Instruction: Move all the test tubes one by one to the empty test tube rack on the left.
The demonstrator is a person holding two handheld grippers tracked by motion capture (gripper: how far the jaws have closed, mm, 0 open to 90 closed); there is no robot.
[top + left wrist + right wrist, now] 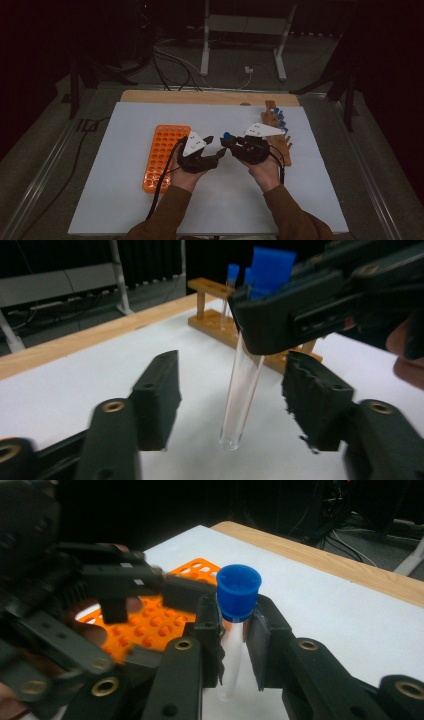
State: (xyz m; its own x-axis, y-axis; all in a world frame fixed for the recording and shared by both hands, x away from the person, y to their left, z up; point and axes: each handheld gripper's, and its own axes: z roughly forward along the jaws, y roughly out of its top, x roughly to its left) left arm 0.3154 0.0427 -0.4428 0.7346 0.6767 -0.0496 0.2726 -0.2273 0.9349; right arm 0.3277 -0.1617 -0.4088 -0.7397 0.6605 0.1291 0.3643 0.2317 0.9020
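Note:
A clear test tube (242,390) with a blue cap (238,592) hangs upright over the white mat, and my right gripper (234,630) is shut on it just below the cap. In the high view the right gripper (226,141) meets my left gripper (216,146) at the middle of the table. The left gripper (235,405) has its jaws on either side of the tube's lower part, with a gap on each side. An orange tube rack (165,155) lies to the left. A wooden rack (277,132) with several blue-capped tubes stands to the right.
The white mat (120,200) covers a wooden tabletop (200,96). Beyond the far edge, cables and a white stand's legs (242,45) lie on the floor. The orange rack (155,625) sits close behind one of the left gripper's fingers (182,592).

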